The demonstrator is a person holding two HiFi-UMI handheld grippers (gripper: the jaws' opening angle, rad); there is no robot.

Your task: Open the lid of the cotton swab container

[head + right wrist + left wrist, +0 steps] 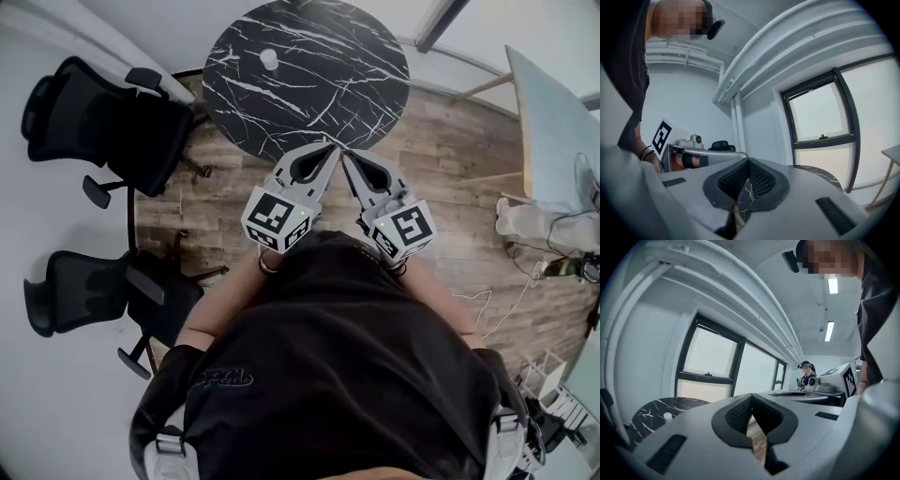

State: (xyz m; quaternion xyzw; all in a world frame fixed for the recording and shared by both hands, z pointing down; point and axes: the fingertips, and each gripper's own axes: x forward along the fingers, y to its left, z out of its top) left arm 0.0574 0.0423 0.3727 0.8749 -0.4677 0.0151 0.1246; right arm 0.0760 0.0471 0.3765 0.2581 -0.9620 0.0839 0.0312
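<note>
Container: small white cotton swab container [269, 59], near the far edge of the round marble table [319, 94], left of centre.
Handling: probably light, rigid, easily tipped; body pinched low, lid taken at its rim.
Left gripper [331, 144]: jaws together, empty, at the near edge.
Right gripper [346, 156]: likewise closed, empty, just beside it.

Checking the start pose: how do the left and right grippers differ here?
In the head view the left gripper slants rightward, the right gripper leftward, tips nearly meeting. The left gripper view shows the white container; the right gripper view shows the table without it. Both are shut and empty, short of the container.
</note>
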